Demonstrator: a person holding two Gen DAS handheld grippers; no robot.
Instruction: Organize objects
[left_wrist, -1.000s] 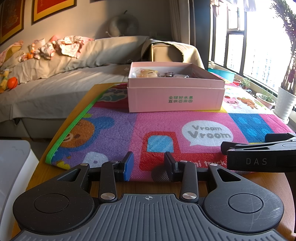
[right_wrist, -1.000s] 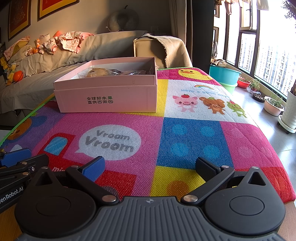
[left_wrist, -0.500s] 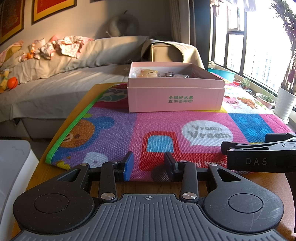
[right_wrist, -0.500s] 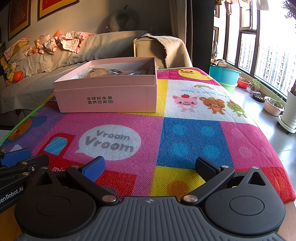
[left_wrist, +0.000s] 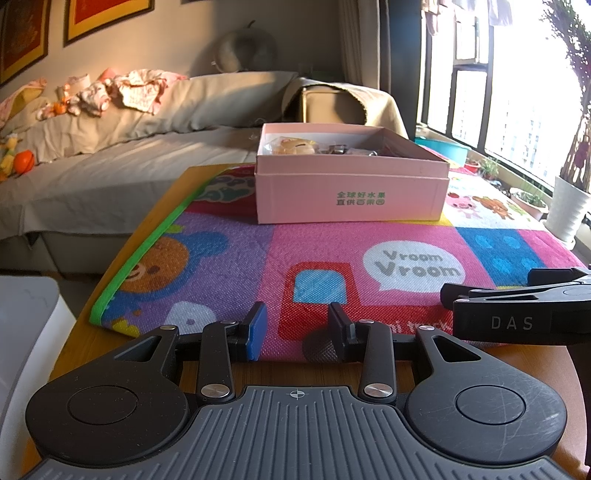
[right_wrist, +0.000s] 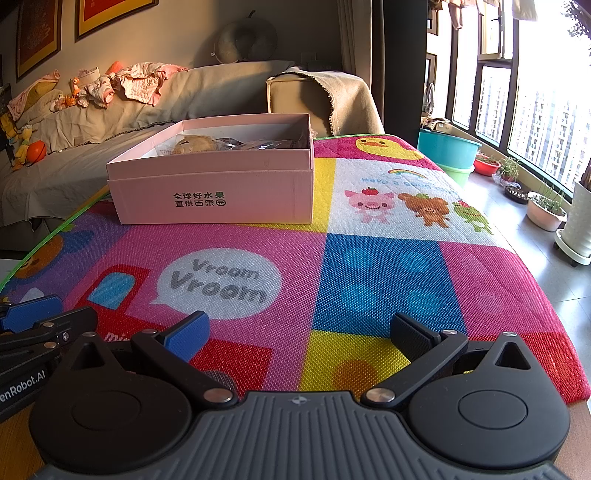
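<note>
Box (left_wrist: 351, 192) first: from my left camera, a pink open-topped one sits on the colourful mat (left_wrist: 229, 266), well ahead of my left gripper (left_wrist: 295, 328). Its fingers stand partly apart with nothing between them. Inside the box I make out a tan plush toy (left_wrist: 295, 147) and some dark wrapped bits, too small to name. The mat in front looks bare, so I judge the gathering nearly or wholly done. The right gripper's side pokes in at the edge.

From my right camera, the right gripper (right_wrist: 299, 336) stands wide open and empty, over the mat's near edge. The box (right_wrist: 221, 199) lies ahead to the left; its near wall hides most of the contents, so I cannot count them.
</note>
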